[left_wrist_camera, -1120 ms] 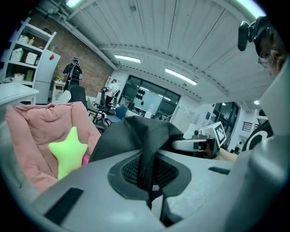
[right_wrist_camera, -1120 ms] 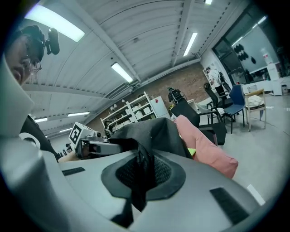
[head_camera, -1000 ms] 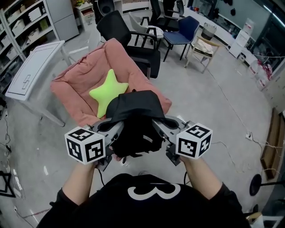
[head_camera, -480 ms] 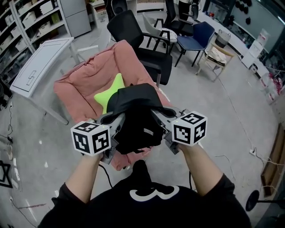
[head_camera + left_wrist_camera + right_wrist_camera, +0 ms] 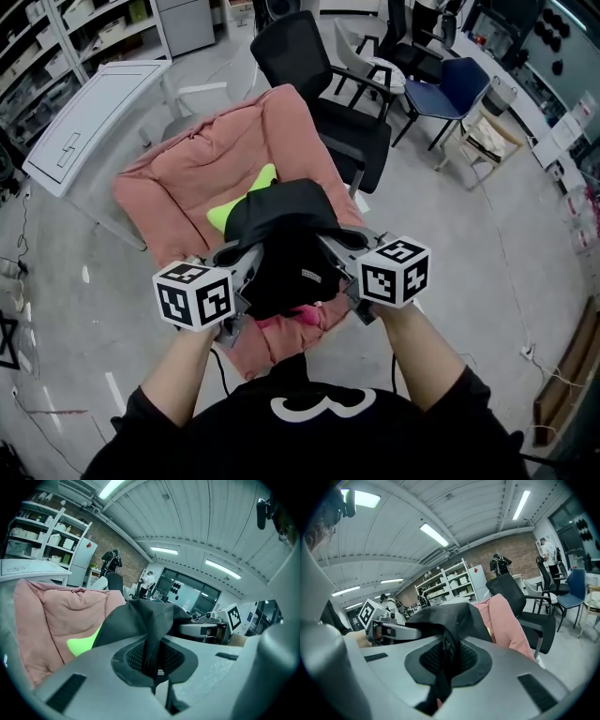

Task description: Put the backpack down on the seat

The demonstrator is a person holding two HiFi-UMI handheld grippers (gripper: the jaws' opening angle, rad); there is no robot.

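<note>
The left gripper (image 5: 150, 659) and right gripper (image 5: 447, 660) were each clamped on a fold of the black backpack (image 5: 284, 251), held up between them over the front of the pink seat (image 5: 183, 178). It would likely go best carried a little further in and lowered level, both sides together, short of the green star pillow (image 5: 236, 203), before letting go. The seat looked soft and sloped, on a grey floor (image 5: 450, 244), with a black chair (image 5: 314, 80) just behind and a white table (image 5: 89, 117) beside.

I see a lab-style office: stocked shelves (image 5: 94, 33), office chairs (image 5: 314, 66), a brick wall (image 5: 520, 549), ceiling strip lights (image 5: 436, 534).
</note>
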